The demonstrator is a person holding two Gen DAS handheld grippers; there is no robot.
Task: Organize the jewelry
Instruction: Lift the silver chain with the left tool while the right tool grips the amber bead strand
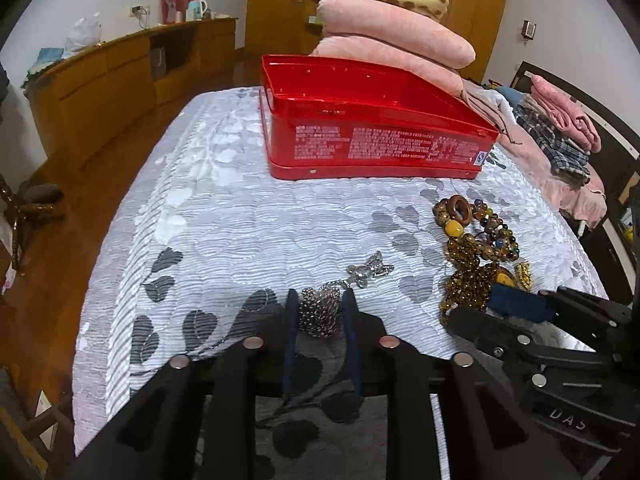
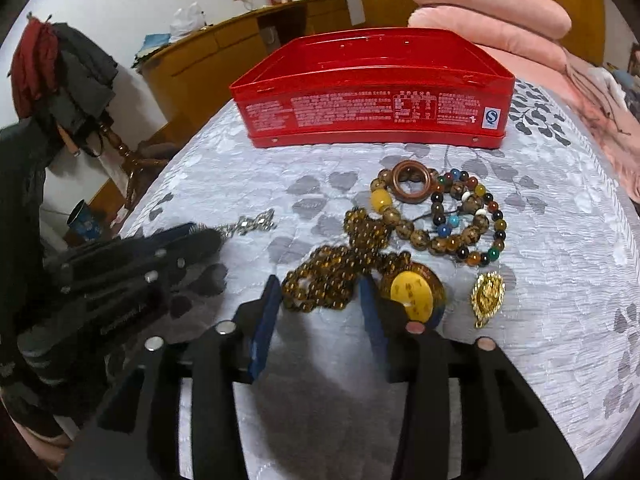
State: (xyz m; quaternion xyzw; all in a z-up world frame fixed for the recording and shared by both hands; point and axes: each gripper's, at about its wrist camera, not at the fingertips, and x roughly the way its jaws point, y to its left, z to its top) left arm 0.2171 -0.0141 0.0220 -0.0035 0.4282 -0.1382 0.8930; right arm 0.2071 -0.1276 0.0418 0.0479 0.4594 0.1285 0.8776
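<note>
Left gripper (image 1: 319, 314) down on the bedspread (image 1: 224, 216), blue pads either side of a silver bead cluster (image 1: 319, 312) and touching it, so it looks pinched; the cluster's chain runs to a silver bear charm (image 1: 366, 272) lying just beyond the tips; right gripper (image 2: 320, 300) spread, fingers straddling the near end of an amber bead necklace (image 2: 340, 272) without pinching it; right finger pad (image 2: 370, 312) sits against a yellow disc pendant (image 2: 412, 294), whether touching I cannot tell; gold ornate pendant (image 2: 486, 294) lies just right of the disc, apart from it; farther back a tangle of beaded bracelets (image 2: 460, 220), brown speckled and multicolour, with a wooden ring (image 2: 412, 182) on top at the far edge and a large yellow bead (image 2: 380, 200) to its left; red tin box (image 2: 372, 92) open, lid off, at the far side of the bedspread, well apart from the jewelry, inside not visible enough to say what it holds; folded pink blankets (image 1: 396, 36) stacked behind the box; wooden sideboard (image 1: 120, 76) along the far-left wall
</note>
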